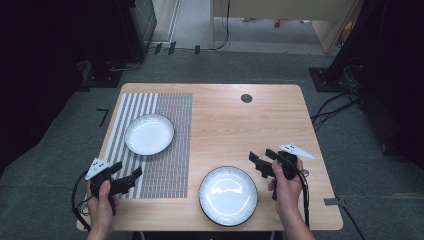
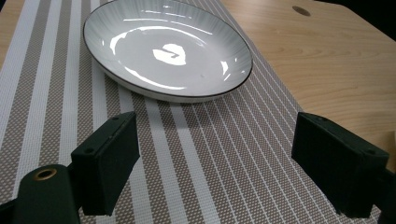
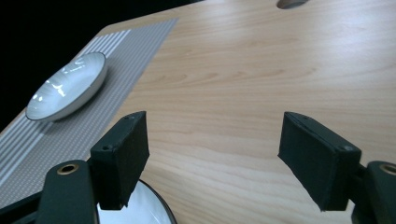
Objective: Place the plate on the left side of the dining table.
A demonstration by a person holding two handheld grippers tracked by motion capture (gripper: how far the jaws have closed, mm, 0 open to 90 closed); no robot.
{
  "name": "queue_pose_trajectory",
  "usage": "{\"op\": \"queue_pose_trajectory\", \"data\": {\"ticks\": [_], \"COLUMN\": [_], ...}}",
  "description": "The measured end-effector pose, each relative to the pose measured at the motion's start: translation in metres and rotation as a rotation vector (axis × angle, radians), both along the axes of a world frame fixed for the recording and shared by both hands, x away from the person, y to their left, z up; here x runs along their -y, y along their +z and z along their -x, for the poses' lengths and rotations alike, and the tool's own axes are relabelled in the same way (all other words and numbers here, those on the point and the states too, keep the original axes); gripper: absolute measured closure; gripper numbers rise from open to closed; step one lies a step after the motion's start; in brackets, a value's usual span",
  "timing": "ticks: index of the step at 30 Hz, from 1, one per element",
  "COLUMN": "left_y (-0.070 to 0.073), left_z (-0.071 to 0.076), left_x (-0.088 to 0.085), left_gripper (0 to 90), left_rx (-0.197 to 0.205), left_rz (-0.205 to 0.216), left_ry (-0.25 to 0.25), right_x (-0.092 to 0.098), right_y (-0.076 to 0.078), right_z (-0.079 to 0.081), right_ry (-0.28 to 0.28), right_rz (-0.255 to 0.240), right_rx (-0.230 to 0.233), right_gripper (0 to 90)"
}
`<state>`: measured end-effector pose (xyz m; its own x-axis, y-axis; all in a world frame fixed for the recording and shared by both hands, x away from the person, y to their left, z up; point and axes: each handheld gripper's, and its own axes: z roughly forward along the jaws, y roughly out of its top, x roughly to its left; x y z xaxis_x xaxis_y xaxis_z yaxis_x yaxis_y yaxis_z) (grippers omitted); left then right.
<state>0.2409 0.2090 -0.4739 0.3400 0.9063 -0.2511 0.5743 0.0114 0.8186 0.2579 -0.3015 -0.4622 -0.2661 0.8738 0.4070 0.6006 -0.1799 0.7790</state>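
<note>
Two white plates with dark rims are on the wooden table (image 1: pixel 240 125). One plate (image 1: pixel 149 133) (image 2: pixel 168 49) (image 3: pixel 65 88) lies on a striped grey placemat (image 1: pixel 165 160) (image 2: pixel 196 163) (image 3: pixel 116 51) at the left. The other plate (image 1: pixel 228 195) (image 3: pixel 135 210) sits on bare wood near the front edge. My left gripper (image 1: pixel 127 171) (image 2: pixel 217 163) hovers open over the mat's near part, nothing between its jaws. My right gripper (image 1: pixel 263 157) (image 3: pixel 215 154) is open just right of the front plate, its jaws empty.
A round cable hole (image 1: pixel 246 98) (image 2: pixel 301 10) (image 3: pixel 292 3) is in the table's far side. Cables (image 1: pixel 335 105) and dark equipment stands lie on the grey carpet around the table. A wooden cabinet (image 1: pixel 280 15) stands at the back.
</note>
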Motion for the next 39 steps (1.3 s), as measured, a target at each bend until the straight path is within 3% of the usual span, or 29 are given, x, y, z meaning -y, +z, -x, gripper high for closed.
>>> {"op": "queue_pose_trajectory", "data": {"ticks": [14,27,32,39], "left_y": [-0.010,-0.025,-0.026,-0.029], "left_z": [0.019,0.026,0.027,0.026], "left_x": [-0.021,-0.045,-0.056,-0.068], "left_gripper": [14.0,14.0,14.0,14.0], "left_rx": [0.003,-0.030,-0.034,-0.045], "left_rz": [-0.009,-0.038,-0.015,-0.024], "left_ry": [0.030,0.064,0.070,0.087], "right_x": [0.047,0.081,0.093,0.109], "right_y": [-0.021,-0.033,-0.039,-0.046], "right_z": [0.028,0.048,0.054,0.060], "right_ry": [-0.077,-0.142,-0.166,-0.202], "right_rz": [0.016,0.096,0.120,0.139], "right_rx": [-0.032,-0.044,-0.058,-0.079], "right_gripper": [24.4,24.4,24.4,24.3]}}
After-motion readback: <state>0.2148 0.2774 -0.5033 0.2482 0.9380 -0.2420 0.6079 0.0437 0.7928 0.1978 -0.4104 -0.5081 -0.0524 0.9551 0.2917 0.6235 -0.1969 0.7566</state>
